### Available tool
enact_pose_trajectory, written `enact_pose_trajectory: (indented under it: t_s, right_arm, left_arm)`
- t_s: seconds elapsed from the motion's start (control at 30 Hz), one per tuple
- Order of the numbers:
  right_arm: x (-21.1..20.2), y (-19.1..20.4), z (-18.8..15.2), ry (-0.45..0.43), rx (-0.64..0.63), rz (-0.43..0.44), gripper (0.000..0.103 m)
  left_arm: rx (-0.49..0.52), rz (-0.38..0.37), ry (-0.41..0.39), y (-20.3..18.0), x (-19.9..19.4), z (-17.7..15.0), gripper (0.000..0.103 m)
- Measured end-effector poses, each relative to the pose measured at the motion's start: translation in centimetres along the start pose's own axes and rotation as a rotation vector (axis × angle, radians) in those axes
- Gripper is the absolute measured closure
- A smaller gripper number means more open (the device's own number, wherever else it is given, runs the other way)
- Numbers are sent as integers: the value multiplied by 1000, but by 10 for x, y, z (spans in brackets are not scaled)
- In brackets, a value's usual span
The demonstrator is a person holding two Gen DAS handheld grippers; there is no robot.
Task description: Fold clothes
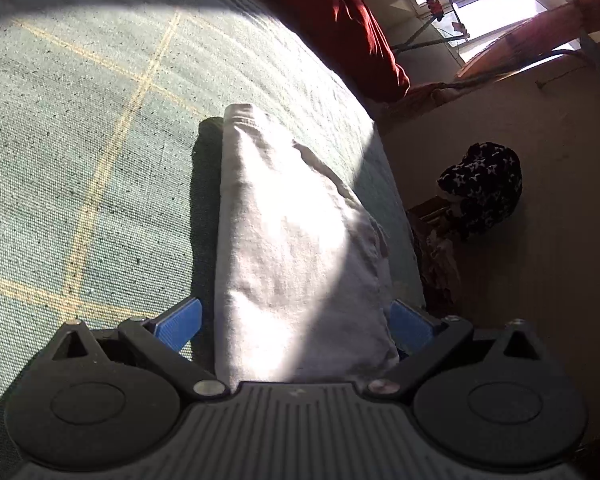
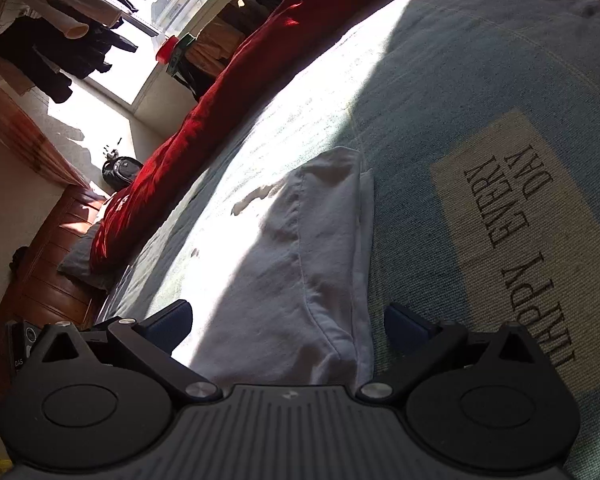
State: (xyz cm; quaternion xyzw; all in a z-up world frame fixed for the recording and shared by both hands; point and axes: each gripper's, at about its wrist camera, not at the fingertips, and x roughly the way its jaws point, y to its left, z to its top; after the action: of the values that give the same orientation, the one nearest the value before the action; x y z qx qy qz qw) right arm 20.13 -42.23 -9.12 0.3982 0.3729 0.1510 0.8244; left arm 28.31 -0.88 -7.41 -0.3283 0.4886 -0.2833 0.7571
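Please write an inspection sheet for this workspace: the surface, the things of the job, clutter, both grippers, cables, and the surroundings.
Surface: green bedspread with yellow lines, half in sunlight; printed patch.
Job's things: white garment, folded narrow, lying flat.
Clutter: red blanket along the far edge.
Grippers: left gripper open, fingers on either side of the garment; right gripper open, likewise.
Cables: nothing seen.
Surroundings: bright window; hanging dark clothes; wooden drawers; patterned bundle on the floor.

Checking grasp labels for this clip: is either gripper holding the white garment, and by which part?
Neither. The left gripper and right gripper both stand open, fingers apart on either side of the folded white garment, which lies on the bed.
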Motion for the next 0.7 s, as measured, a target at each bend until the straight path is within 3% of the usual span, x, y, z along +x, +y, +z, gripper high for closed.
enact_pose_trajectory:
  t_s: [0.13,0.3,0.5,0.7]
  right_arm:
    - [13,-13,12,52,65,58,0]
    - [34,-10,32,80,68,63,0]
    - [60,-7,55,112,69,65,0]
    - [49,-3,40,179,71,95,0]
  left_arm:
    - [-26,-25,50,8,13,6,2]
    - [15,-36,81,1,41,28,1]
    - [11,-56,106,2,48,29,1]
    - [7,-76,131,3,55,29,1]
